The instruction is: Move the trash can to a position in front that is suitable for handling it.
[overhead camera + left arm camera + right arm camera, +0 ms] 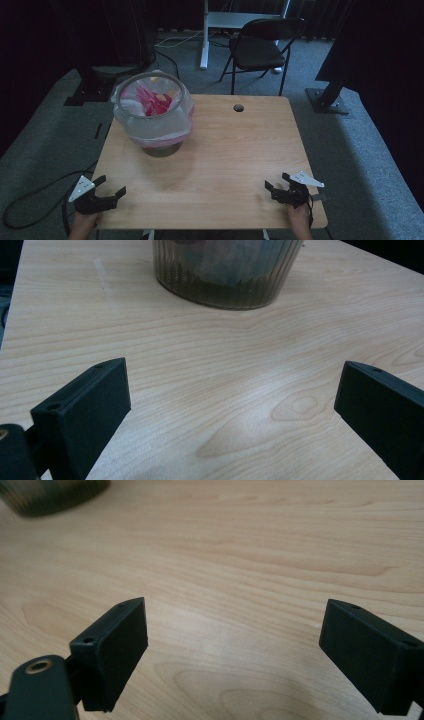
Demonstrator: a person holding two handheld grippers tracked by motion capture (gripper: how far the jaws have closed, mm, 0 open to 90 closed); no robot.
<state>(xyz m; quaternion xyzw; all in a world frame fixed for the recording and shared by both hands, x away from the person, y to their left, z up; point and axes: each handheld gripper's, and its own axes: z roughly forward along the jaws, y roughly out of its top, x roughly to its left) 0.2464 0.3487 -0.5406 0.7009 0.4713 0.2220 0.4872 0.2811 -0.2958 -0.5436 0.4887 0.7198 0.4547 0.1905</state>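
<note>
A round bin (152, 112) lined with a clear plastic bag stands on the far left part of the wooden table (225, 150); red and white scraps lie inside the bag. In the left gripper view the bin's ribbed dark base (225, 275) stands ahead of the jaws. My left gripper (111, 187) rests at the table's near left corner, open, with nothing between its jaws (232, 405). At the near right corner my right gripper (278, 184) is open too, with bare wood between its jaws (235, 645). The bin's base (50, 495) sits at the upper left of the right gripper view.
A small round cable hole (238, 107) sits near the table's far edge. Behind the table stand a black folding chair (260, 47) and a white desk leg (204, 35). Dark stands and cables (30, 200) lie on the grey carpet at both sides.
</note>
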